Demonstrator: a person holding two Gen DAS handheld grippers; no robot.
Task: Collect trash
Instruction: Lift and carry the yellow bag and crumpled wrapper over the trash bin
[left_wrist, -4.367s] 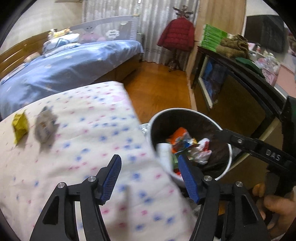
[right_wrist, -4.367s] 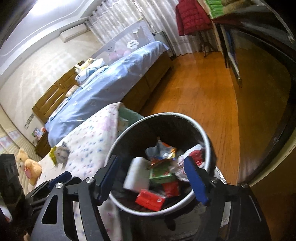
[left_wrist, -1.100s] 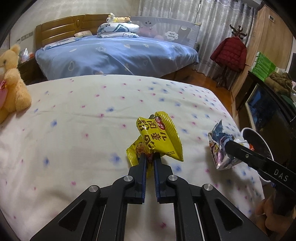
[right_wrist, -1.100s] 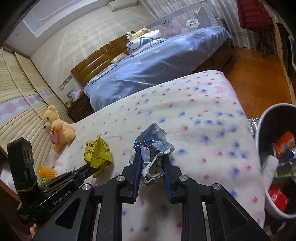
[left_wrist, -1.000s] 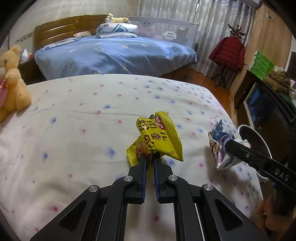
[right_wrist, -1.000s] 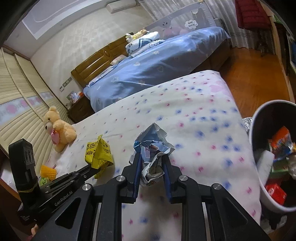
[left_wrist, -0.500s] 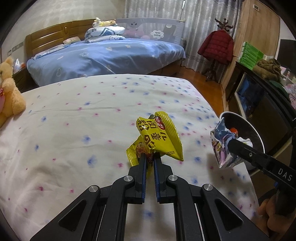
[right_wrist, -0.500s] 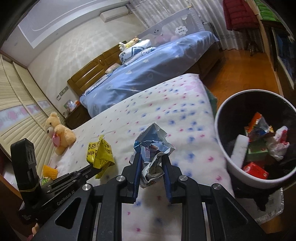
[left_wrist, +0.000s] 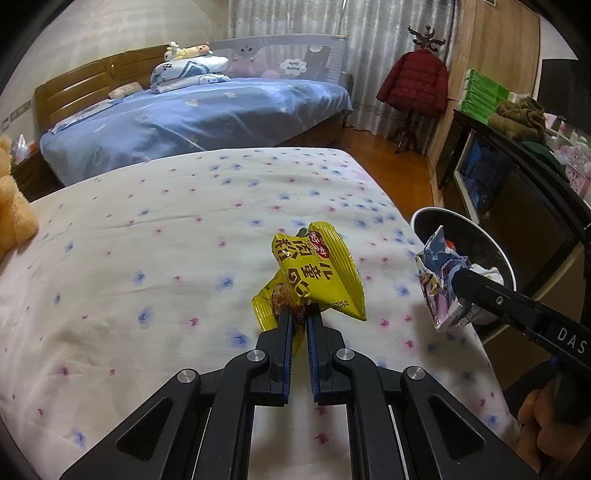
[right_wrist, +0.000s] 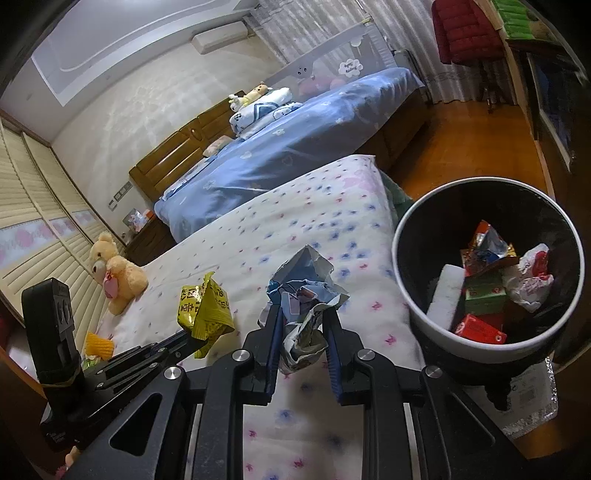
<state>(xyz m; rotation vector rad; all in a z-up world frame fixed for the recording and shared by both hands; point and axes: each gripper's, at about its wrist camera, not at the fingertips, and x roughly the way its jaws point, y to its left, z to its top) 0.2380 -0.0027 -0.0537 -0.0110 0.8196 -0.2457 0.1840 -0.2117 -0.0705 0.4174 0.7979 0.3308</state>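
a: what's in the left tongs (left_wrist: 300, 317)?
b: they're pressed together on a yellow snack wrapper (left_wrist: 317, 275), held up over the flowered bed (left_wrist: 147, 258).
a: and the right tongs (right_wrist: 302, 334)?
b: pinching a crumpled blue wrapper (right_wrist: 303, 295) above the bed's near corner, just beside the trash bin (right_wrist: 413, 295), which stands off that corner holding other trash.

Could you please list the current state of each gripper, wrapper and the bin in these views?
Left gripper: shut on the yellow wrapper.
Yellow wrapper: crumpled, held above the bed.
Right gripper: shut on the blue-white wrapper.
Blue-white wrapper: crumpled, held above the bed.
Trash bin: upright, open, partly filled with trash.
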